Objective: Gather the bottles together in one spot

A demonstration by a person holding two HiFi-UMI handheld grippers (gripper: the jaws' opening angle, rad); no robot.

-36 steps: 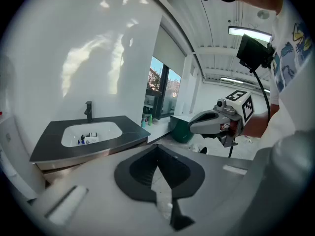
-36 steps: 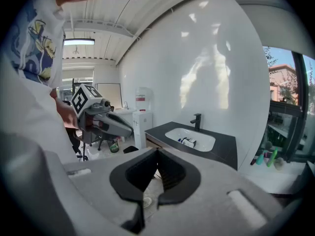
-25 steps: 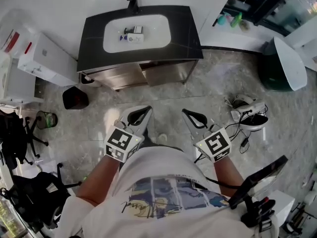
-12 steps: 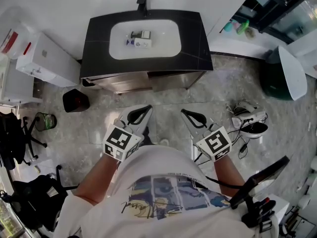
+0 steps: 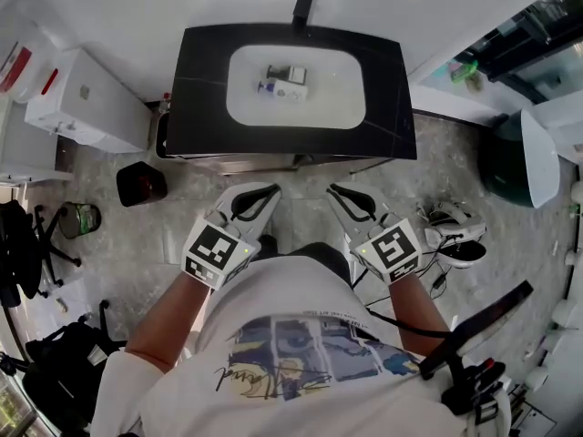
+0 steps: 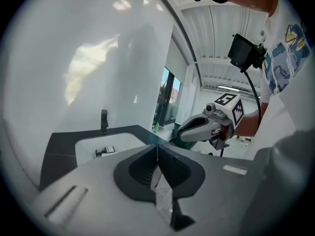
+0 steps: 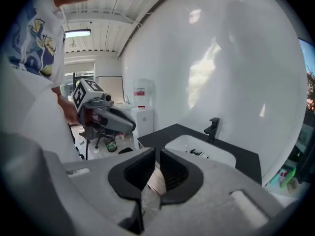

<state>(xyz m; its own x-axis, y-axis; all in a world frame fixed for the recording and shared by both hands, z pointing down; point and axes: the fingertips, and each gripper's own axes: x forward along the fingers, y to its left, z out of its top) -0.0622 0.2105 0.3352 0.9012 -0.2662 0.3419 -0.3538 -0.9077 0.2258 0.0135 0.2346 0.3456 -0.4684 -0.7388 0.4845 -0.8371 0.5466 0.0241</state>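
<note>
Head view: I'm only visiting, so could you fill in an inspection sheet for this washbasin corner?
Surface: black countertop with a white basin; black tap behind it.
Job's things: a few small bottles lie close together in the basin; exact count unclear.
Clutter: black bin, jar and shoes on the floor.
Grippers: left gripper fingers together, empty; right gripper fingers opening, nothing between them. Both are short of the counter.
Cables: black cable trailing from the right gripper; more beside the shoes.
Surroundings: white cabinet, green bin, white wall.
</note>
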